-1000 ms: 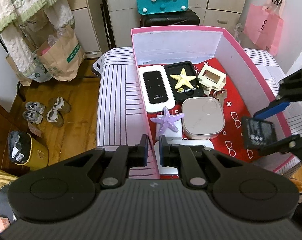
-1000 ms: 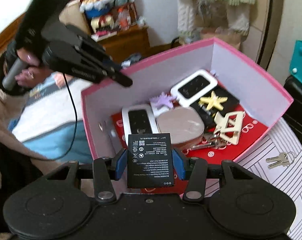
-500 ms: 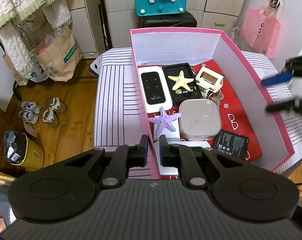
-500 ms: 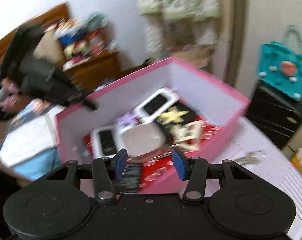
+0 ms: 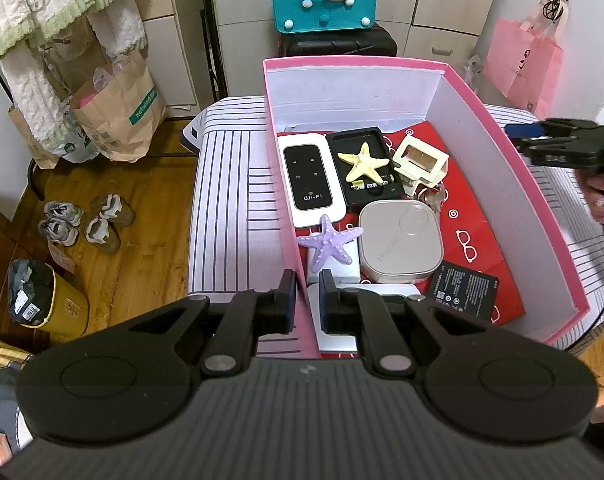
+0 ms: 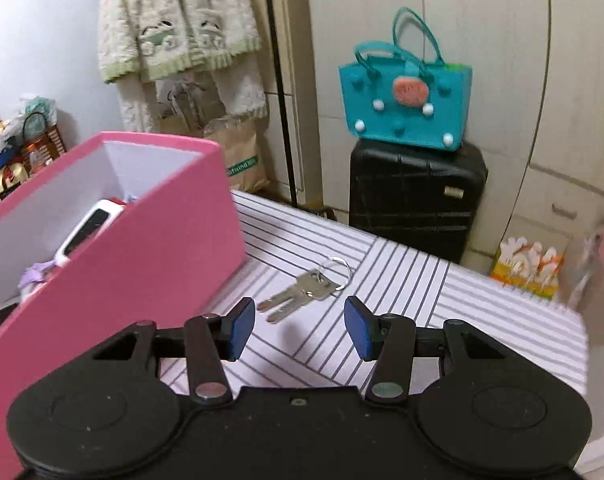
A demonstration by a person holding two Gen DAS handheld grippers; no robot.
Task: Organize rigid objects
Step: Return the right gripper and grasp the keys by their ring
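A pink box point(image 5: 542, 200) stands on the striped table. In it lie a white Wi-Fi router point(image 5: 310, 180), a yellow starfish point(image 5: 362, 162) on a black case, a purple starfish point(image 5: 330, 240), a beige square case point(image 5: 400, 240), a cream frame point(image 5: 420, 160) and a black battery point(image 5: 464, 286). My left gripper point(image 5: 304, 300) is shut on the box's near left wall. My right gripper point(image 6: 300, 326) is open and empty, above a bunch of keys point(image 6: 302, 292) on the table beside the box point(image 6: 122, 264).
A black suitcase point(image 6: 416, 196) with a teal bag point(image 6: 406, 108) on top stands behind the table. Paper bags point(image 5: 118, 120), shoes point(image 5: 86, 220) and a yellow bin point(image 5: 42, 300) are on the wooden floor at the left. A pink bag point(image 5: 526, 64) hangs at the right.
My right gripper let the black battery go into the box, opened, and swung right out of the box to above the keys. My left gripper has not moved.
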